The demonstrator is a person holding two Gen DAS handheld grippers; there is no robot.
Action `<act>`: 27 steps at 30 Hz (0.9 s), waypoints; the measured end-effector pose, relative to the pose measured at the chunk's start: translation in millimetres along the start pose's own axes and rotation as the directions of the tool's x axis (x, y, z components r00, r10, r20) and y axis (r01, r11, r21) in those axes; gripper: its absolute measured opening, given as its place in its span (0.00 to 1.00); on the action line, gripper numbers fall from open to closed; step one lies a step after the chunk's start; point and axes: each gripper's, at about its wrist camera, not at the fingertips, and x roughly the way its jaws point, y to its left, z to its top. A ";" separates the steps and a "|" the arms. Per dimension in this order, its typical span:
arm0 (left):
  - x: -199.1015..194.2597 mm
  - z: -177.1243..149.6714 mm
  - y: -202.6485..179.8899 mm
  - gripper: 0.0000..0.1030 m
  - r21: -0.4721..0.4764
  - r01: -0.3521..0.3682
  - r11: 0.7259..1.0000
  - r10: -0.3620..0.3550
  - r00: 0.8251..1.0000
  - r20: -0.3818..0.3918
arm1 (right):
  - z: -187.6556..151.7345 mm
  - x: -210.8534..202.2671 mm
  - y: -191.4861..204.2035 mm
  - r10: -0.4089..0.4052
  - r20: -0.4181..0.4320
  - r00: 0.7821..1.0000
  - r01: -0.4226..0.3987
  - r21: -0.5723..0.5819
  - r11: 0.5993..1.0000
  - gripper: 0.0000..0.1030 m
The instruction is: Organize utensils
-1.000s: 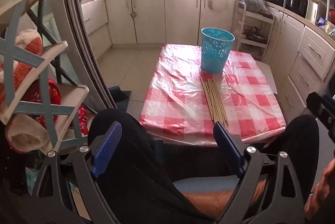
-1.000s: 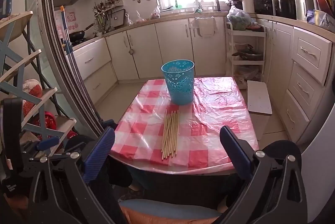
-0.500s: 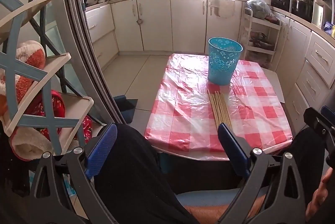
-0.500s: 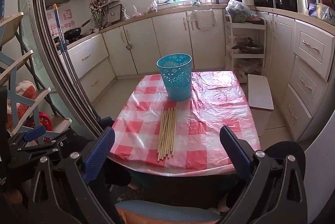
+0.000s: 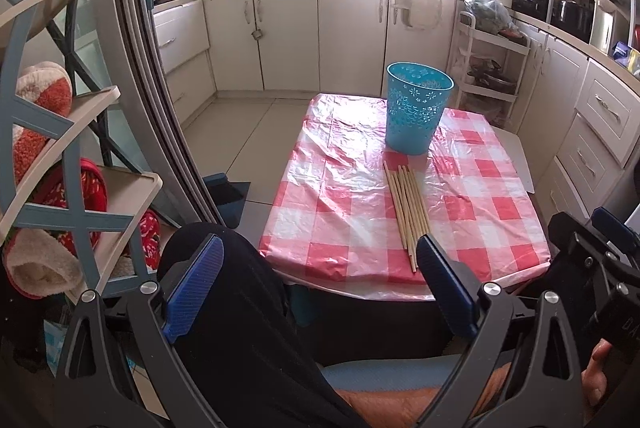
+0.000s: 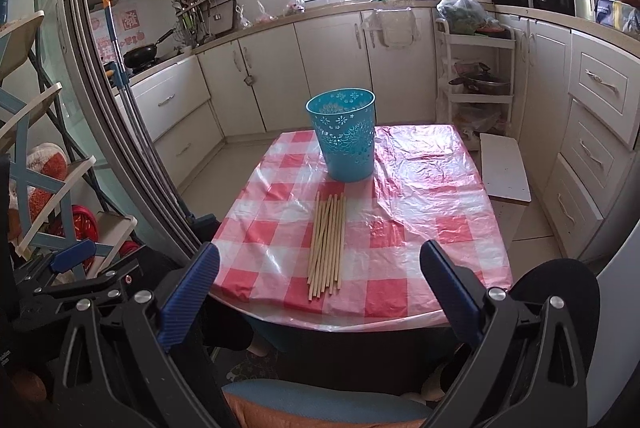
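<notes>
Both grippers, left (image 5: 316,284) and right (image 6: 318,290), hover spread and empty short of the table; chopsticks (image 6: 327,244) lie untouched near the blue basket (image 6: 344,135), so first reach-and-pinch is pending.

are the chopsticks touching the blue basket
Apart. The right wrist view shows checked tablecloth between the far tips of the chopsticks and the base of the blue basket.
</notes>
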 end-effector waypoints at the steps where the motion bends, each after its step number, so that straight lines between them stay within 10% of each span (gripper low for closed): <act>1: 0.0 -0.3 2.2 0.91 -0.007 0.002 1.000 -0.002 1.000 -0.002 | -0.7 -0.8 1.1 -0.001 0.000 1.000 0.001 -0.002 1.000 0.93; 27: -17.1 -3.2 12.0 0.91 -0.024 -0.077 0.997 0.078 0.996 0.036 | -2.4 -22.4 16.7 -0.009 0.059 0.998 0.013 -0.064 0.998 0.93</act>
